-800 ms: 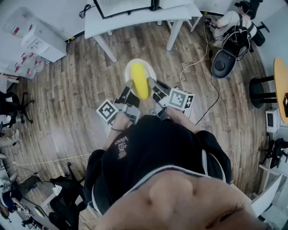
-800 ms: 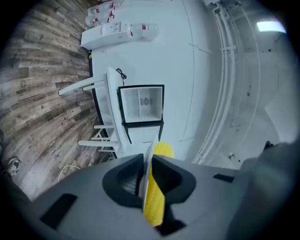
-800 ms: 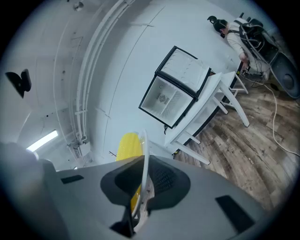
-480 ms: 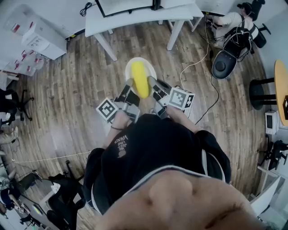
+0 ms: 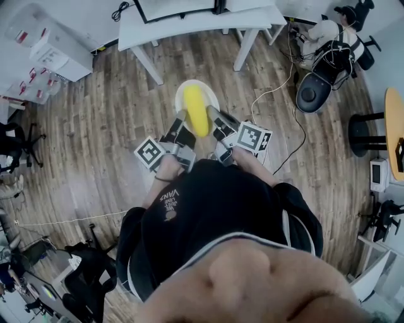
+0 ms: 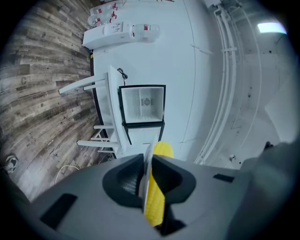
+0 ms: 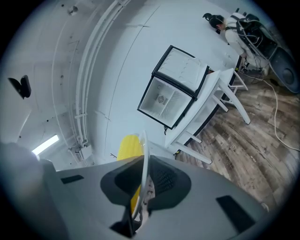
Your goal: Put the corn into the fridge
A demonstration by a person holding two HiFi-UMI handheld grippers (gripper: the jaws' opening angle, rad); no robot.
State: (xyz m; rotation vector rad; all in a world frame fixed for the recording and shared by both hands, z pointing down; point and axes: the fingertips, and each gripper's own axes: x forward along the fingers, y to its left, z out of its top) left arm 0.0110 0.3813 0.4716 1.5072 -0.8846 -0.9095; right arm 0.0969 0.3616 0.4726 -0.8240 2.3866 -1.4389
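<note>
A yellow corn cob (image 5: 196, 111) lies on a white plate (image 5: 180, 94) held level above the wooden floor. My left gripper (image 5: 181, 122) is shut on the plate's near left rim, my right gripper (image 5: 213, 118) on its near right rim. In the left gripper view the plate's rim (image 6: 149, 159) stands edge-on between the shut jaws of that gripper (image 6: 148, 165), with the corn (image 6: 156, 197) just right of it. In the right gripper view the rim (image 7: 145, 154) is pinched the same way by that gripper (image 7: 145, 174), the corn (image 7: 127, 146) to its left. The fridge (image 6: 142, 104) stands ahead, its door (image 7: 183, 65) open.
The fridge (image 5: 172, 7) sits on a white table (image 5: 189, 28) with slanted legs. White boxes (image 5: 53, 47) stand at the far left. A seated person (image 5: 328, 31) and a black chair (image 5: 312, 88) are at the far right, with a cable (image 5: 287, 82) across the floor.
Both grippers, the plate and the corn keep their places in the view. The room around them has shifted only slightly.
</note>
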